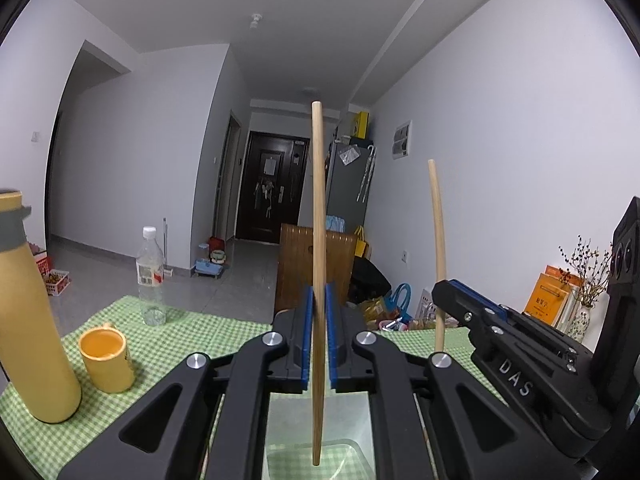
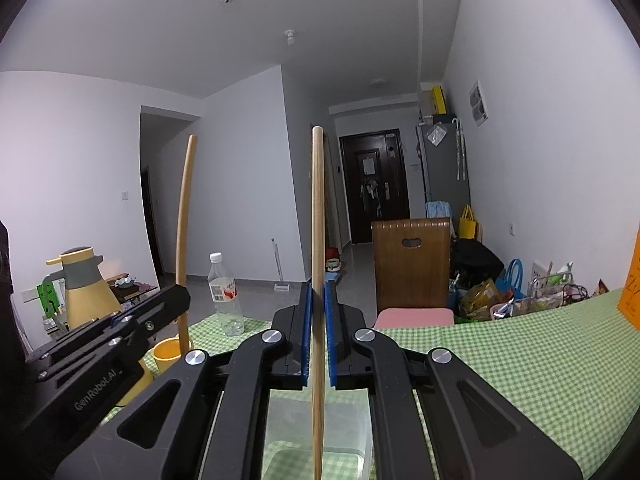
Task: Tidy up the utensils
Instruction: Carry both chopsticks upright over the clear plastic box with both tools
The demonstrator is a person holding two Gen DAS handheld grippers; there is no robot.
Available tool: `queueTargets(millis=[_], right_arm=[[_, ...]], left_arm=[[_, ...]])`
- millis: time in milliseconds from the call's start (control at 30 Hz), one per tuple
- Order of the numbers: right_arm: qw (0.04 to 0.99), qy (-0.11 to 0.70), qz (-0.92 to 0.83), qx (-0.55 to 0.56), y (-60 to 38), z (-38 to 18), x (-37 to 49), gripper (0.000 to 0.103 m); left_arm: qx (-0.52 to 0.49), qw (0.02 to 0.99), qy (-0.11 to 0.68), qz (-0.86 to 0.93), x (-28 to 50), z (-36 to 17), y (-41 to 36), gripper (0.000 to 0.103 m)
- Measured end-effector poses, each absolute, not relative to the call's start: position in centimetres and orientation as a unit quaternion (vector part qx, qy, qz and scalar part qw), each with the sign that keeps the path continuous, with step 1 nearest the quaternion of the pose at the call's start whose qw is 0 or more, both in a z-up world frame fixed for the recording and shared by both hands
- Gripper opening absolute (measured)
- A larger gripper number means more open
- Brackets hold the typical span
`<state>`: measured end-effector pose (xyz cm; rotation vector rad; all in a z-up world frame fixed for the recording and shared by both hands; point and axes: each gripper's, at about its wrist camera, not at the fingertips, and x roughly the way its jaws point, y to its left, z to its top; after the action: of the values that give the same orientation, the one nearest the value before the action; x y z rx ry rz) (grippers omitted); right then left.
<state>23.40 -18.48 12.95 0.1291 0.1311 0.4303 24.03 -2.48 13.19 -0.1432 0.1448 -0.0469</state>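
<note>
Wooden chopsticks upright: left gripper [image 1: 319, 336] clamps one chopstick [image 1: 318, 200], right gripper [image 2: 319, 336] another [image 2: 318, 240] (clear container [image 1: 352, 452] below).

Two grippers show, left [image 1: 318, 336] and right [image 2: 318, 336], and two chopsticks [image 1: 318, 240] [image 2: 318, 240] (one apiece). On the checked tablecloth [image 2: 520, 352] stand one cup [image 1: 106, 360], one flask [image 1: 32, 320] and one water bottle [image 1: 151, 276], with one clear box [image 1: 352, 452].

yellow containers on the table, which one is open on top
The small yellow cup: its mouth is open, showing the inside. The tall yellow flask beside it wears a grey lid, and the clear bottle behind has a white cap.
</note>
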Motion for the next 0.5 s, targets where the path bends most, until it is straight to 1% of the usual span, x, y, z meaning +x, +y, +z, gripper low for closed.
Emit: queueTargets(millis=[233,500], right_arm=[[0.969,0.089,0.219,0.066,-18.3,11.3,24.2,0.007],[0.966,0.116,0.224,0.052,-18.0,9.8,23.9,0.007]], left_arm=[[-0.075,0.991,0.109,-0.022,25.9,10.1,-2.1,0.004],[-0.065,0.989,0.127,-0.029,25.5,8.0,-1.5,0.004]])
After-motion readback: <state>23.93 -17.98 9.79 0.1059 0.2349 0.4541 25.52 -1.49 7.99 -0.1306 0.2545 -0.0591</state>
